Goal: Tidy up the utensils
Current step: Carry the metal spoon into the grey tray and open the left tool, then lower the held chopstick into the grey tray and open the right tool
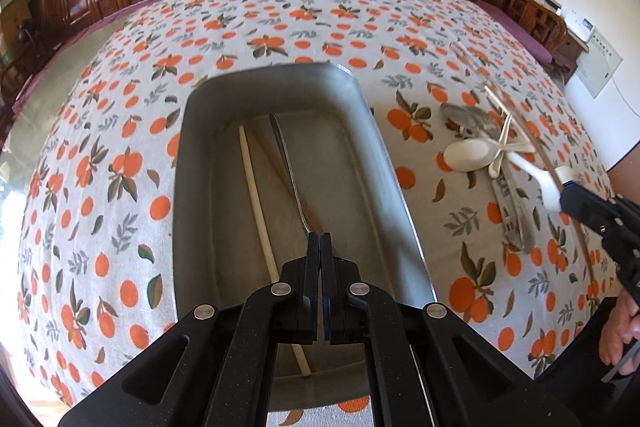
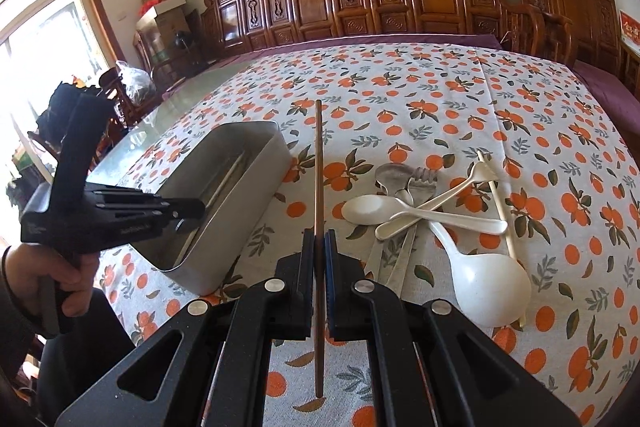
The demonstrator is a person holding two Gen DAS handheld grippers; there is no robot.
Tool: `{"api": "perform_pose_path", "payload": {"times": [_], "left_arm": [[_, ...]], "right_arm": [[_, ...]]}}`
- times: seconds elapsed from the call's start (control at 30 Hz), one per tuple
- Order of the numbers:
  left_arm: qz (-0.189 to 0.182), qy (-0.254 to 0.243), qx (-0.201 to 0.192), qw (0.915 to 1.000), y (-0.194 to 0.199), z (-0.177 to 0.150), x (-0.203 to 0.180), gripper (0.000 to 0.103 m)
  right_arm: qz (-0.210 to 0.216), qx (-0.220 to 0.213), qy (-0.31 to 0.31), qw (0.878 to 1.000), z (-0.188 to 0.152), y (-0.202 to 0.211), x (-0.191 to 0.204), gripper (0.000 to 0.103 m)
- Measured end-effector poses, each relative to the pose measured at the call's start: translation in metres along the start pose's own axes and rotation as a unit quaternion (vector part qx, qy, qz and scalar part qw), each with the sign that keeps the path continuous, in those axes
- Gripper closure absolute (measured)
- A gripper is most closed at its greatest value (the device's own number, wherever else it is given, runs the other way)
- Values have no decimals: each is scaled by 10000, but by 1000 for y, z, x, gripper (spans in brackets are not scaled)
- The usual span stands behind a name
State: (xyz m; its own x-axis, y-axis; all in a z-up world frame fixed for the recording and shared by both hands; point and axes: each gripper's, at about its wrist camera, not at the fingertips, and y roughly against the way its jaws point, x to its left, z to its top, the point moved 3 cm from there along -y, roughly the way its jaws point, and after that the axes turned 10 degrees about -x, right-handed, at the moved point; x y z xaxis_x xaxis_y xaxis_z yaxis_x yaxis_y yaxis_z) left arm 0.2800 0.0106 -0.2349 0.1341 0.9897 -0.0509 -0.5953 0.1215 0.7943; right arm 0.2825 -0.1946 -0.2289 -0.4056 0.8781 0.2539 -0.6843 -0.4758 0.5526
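A metal tray sits on the orange-print tablecloth. In it lie a white chopstick and a brown chopstick. My left gripper is shut on the end of a thin metal utensil and points down into the tray; from the other side the left gripper reaches over the tray. My right gripper is shut on a brown chopstick, held above the cloth just right of the tray. The right gripper hovers near the loose pile.
Right of the tray is a loose pile: a white spoon, a metal spoon, a fork, a white chopstick and a white ladle. Carved wooden chairs line the table's far edge.
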Motion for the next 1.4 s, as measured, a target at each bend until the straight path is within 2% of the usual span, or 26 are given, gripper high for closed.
{"api": "perform_pose_path", "payload": {"times": [0.4,0.67,0.87,1.13,1.4], "left_arm": [[-32,113,172,9998,-6,-3,1,103],[-83,114,-76,9999,21,0,6,102],[-94,140,-322,9993,45,4,17,102],[-22,238,-581,9980,72,3,41,101],[0,319,-736,9968,92,2,66,101]], "right_arm": [[36,39,46,10000,-1,-2,11,97],[95,-8,194,9998,6,0,35,97],[266,-43,31,9996,16,-4,54,97],[472,262,-76,9985,22,-37,94,97],[408,735,-343,9959,17,-77,112,97]]}}
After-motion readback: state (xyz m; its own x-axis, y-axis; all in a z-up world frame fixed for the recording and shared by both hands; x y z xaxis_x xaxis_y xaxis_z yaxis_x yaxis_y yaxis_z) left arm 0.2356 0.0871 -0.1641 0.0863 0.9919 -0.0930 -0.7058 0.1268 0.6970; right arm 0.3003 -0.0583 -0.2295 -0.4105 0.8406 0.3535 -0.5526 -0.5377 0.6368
